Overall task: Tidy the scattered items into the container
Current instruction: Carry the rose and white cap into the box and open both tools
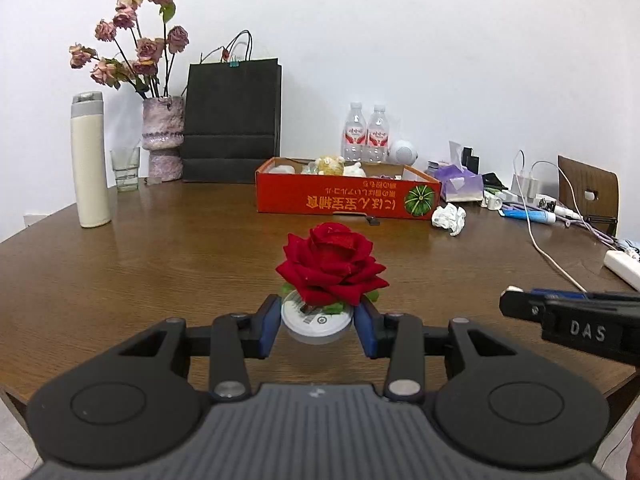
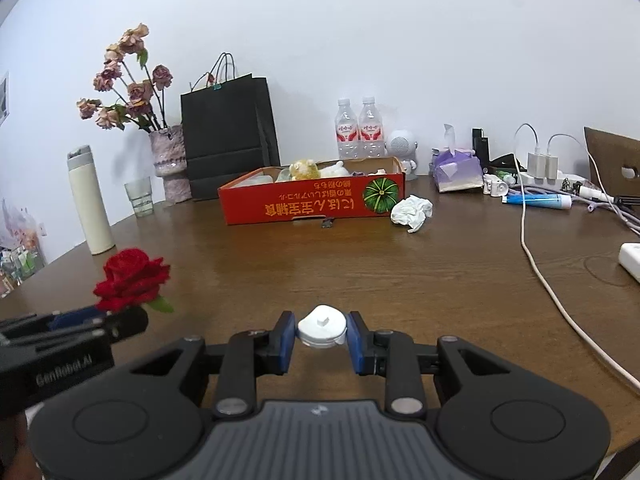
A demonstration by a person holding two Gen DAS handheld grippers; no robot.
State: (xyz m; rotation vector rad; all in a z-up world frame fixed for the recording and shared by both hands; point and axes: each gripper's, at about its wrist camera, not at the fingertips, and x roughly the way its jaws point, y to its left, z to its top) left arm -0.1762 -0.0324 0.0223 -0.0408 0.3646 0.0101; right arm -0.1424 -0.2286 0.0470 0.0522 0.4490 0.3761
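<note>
The red rose [image 1: 331,266] stands on a round white base [image 1: 317,320], and I have that base clamped between the blue pads of the left gripper [image 1: 316,322]. I judge it light but top-heavy. The petals are soft and would crush, so the rigid base is the correct place to hold; its smooth rim may slip if the grip tilts.

The right gripper [image 2: 321,330] is clenched on a small white cap-like piece [image 2: 322,327]. I judge it light, stiff and slippery. Its rounded sides give the pads little to bear on, so I keep them across its widest part.

The orange cardboard box [image 1: 344,196] lies well ahead of both grippers across the bench [image 1: 160,264], already holding several small items. A crumpled white tissue [image 2: 412,210] lies just beside its right end.
</note>
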